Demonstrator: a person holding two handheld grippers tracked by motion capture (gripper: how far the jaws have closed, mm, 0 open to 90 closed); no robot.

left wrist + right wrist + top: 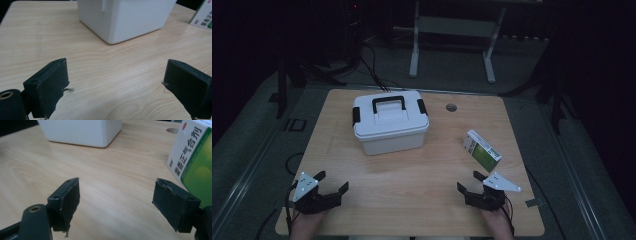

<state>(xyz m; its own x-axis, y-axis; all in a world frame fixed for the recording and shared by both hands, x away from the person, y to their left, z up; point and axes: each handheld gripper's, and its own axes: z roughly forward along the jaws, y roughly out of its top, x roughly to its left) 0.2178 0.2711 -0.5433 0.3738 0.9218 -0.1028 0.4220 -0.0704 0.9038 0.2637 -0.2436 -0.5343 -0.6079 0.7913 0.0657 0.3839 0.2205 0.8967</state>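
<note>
Lying on the right half of the counter [427, 170], just ahead of the right gripper [476, 184], the green-and-white carton [481, 150] looks like a light, thin-walled medicine box: stiff enough along its edges, but likely to dent if squeezed hard across its broad printed face; its glossy card probably offers only fair friction, so the narrow long sides seem the better place to close on. Its long axis runs diagonally in the high view, from the white end nearer the centre of the counter to the green end nearer the right edge; whether it rests flat or leans on an edge is hard to tell in that dim view, though in the right gripper view it appears to stand tilted, print facing the camera. The right gripper has its jaws spread wide and nothing between them; the carton [193, 162] sits beside its right-hand jaw, apart from it. The left gripper [329, 186] is likewise wide open and empty at the near left. Behind, the white lidded bin [389, 122] with black handle and latches stands closed, well apart from the carton.
</note>
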